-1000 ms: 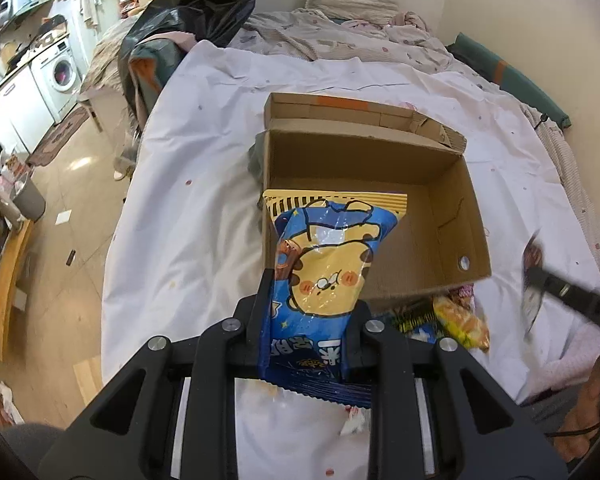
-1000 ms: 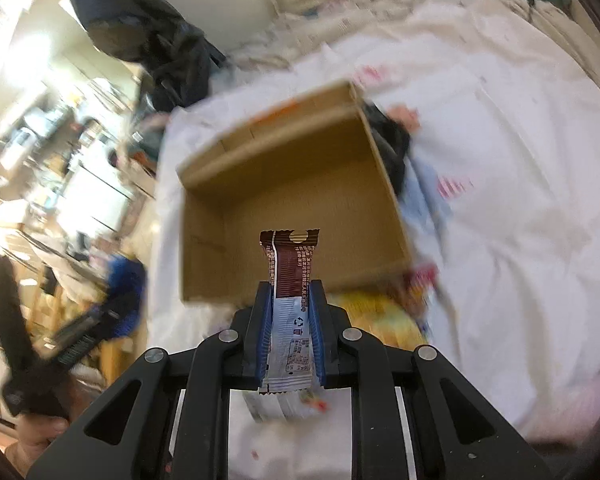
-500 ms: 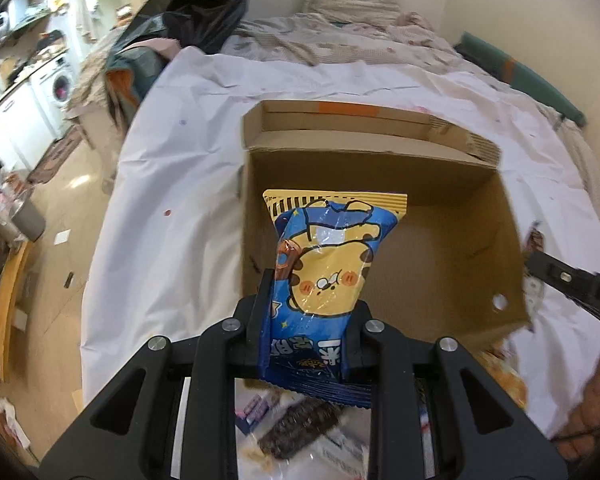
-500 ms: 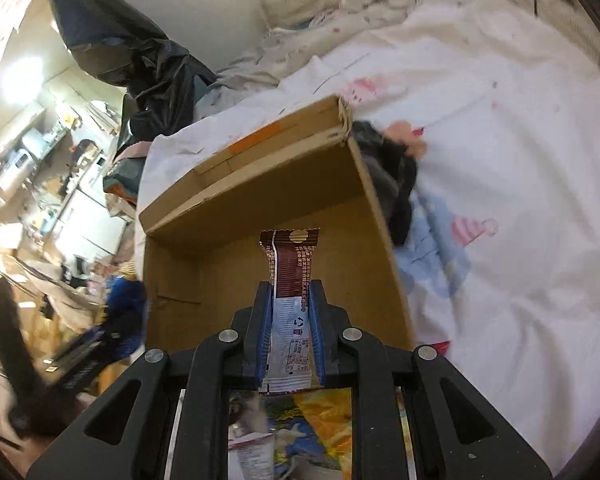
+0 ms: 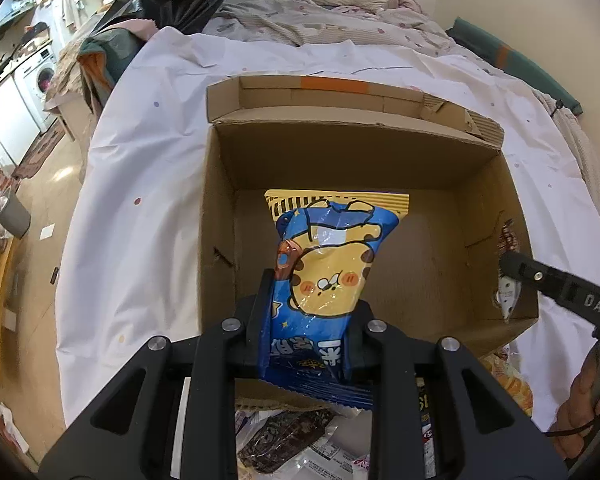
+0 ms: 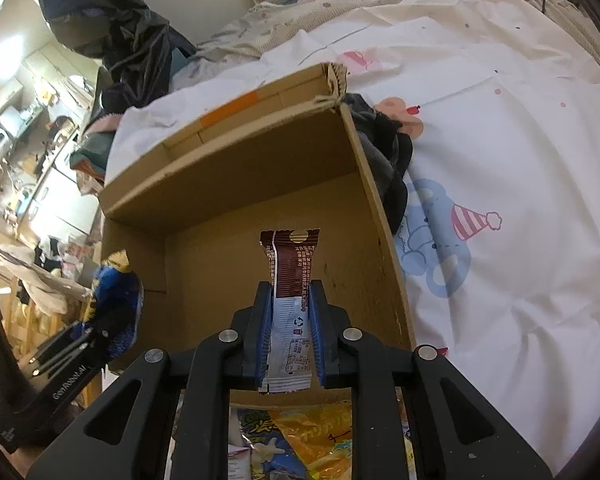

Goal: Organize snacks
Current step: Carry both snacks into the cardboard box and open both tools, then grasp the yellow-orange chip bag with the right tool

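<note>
Both tools nearer, box [image 5: 356, 168] now closer

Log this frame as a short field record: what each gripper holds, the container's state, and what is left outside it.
left gripper: shut on blue cartoon snack bag, held over the box
right gripper: shut on brown snack bar, held over the box
cardboard box: open, on the white sheet, floor bare
loose snacks: lying outside the box's near wall

Open cardboard box [image 5: 220, 208] floor bare, raised back flap [image 6: 228, 116], dark clothes [image 6: 384, 148] beside right wall
</note>
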Motion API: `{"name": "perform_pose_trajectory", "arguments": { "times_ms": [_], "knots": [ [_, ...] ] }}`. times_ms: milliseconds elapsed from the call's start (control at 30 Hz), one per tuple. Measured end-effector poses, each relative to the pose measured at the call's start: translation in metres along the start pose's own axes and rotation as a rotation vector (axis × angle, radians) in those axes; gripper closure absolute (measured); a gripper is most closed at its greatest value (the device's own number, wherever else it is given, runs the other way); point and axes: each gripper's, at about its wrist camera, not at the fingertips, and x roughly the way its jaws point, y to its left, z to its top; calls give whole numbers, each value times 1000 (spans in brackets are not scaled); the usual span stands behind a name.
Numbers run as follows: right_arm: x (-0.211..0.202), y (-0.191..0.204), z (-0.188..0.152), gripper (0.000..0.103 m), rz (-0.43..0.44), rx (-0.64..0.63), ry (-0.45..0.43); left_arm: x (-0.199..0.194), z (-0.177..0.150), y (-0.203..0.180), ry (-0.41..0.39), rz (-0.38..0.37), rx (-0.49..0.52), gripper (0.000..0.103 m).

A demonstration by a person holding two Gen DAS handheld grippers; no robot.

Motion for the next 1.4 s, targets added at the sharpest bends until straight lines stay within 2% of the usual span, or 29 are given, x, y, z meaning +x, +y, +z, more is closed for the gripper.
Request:
{"name": "perform_pose_trajectory", "arguments": {
  "times_ms": [233, 300, 333, 367, 433, 567, 633, 667, 700, 800, 1067, 1200, 1400],
  "knots": [
    [3, 0, -1, 83, -2, -3, 17, 3, 0, -2, 16, -23, -3, 79],
    [3, 1, -2, 83, -7, -10, 22, 3, -1, -1, 16, -17, -7, 70],
    [3, 2, -2, 82, -8, -14, 20, 2, -1, -1, 16, -10, -9, 57],
    [2, 2, -3, 81, -8, -17, 16, 1, -1, 0, 9, -5, -12, 50],
    [1, 3, -3, 81, -12, -19, 11, -2, -3, 0, -7, -2, -15, 47],
    [0, 0, -2, 77, -13, 4, 12, -8, -3, 1, -30, -13, -20, 24],
    [-1, -2, -2, 57, -7, 19, 6, -12, -3, 0, -46, -20, -20, 20],
    [-3, -4, -1, 31, 4, 33, -2, -13, -4, 0, -50, -27, -20, 18],
    [-5, -5, -1, 18, 10, 45, -20, -14, -4, 1, -53, -37, -20, 18],
    [-13, -3, 0, 18, 3, 39, -65, -16, -4, -1, -61, -34, -9, 16],
    [-14, 3, 1, 18, -4, 6, -62, -22, -4, 7, -82, -20, -27, 16],
    [-18, 1, 1, 18, 12, 20, -64, -23, -5, 8, -92, 13, 4, 16],
    [-27, 1, -2, 18, 31, 36, -78, -31, -10, 15, -84, -12, -2, 16]
  ]
}}
